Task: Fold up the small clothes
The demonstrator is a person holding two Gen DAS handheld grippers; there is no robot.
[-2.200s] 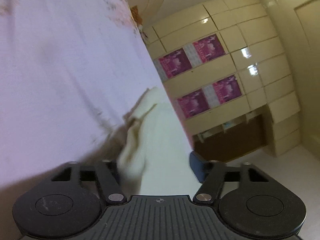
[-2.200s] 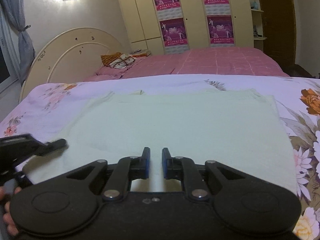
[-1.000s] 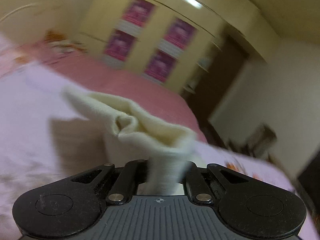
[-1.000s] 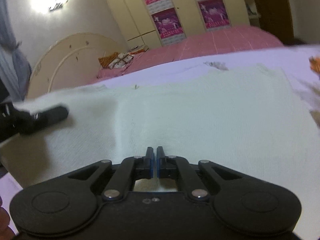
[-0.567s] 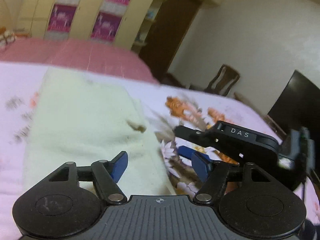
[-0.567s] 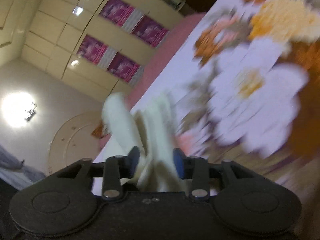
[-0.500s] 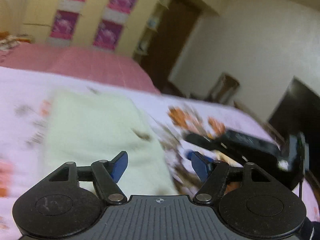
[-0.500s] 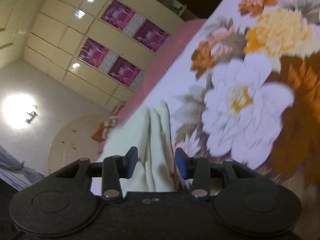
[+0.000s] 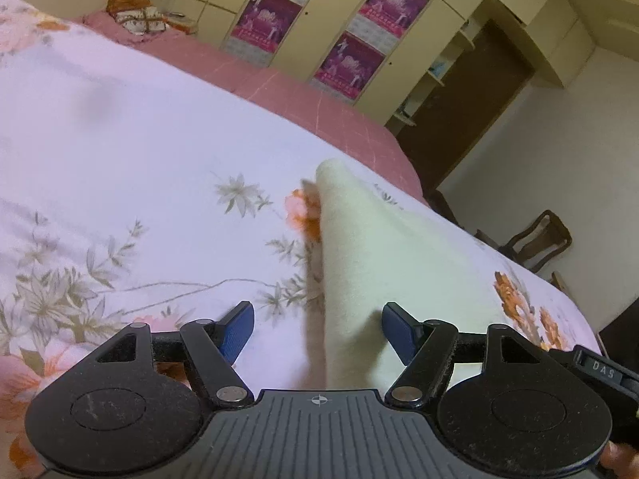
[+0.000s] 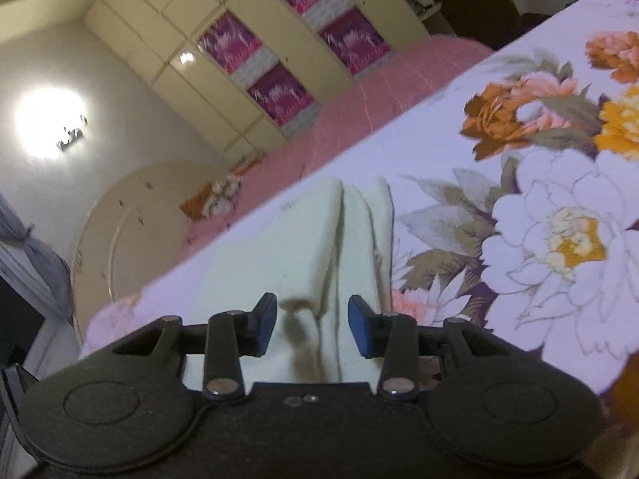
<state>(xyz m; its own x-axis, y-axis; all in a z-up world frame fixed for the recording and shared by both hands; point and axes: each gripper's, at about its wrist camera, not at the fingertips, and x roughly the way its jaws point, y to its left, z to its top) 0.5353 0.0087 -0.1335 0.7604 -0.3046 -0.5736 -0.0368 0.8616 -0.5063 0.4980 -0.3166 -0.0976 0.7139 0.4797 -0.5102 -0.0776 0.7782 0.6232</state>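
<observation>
A cream cloth (image 9: 379, 247) lies folded into a long strip on the floral bedsheet (image 9: 120, 139). My left gripper (image 9: 318, 331) hangs open and wide just above it. The cloth's left edge runs up between the blue pads (image 9: 237, 333) and neither pad touches it. In the right wrist view the same cloth (image 10: 279, 247) shows stacked folds with a crease down the middle. My right gripper (image 10: 312, 325) is open over its near end, with the pads (image 10: 359, 331) standing clear of the fabric. Part of the right gripper's black body (image 9: 599, 371) shows at the left view's right edge.
The floral sheet (image 10: 519, 219) stretches to the right of the cloth. Beyond it lie a pink bedspread (image 9: 279, 92) with a bundle of pillows (image 9: 139, 20). A poster-covered wardrobe (image 9: 339, 20), a wooden chair (image 9: 535, 239) and a round headboard (image 10: 131, 215) stand further off.
Both grippers held the cloth shut a second ago and have let go and opened. The cloth now lies folded on the bed. The left gripper swung down to its left edge.
</observation>
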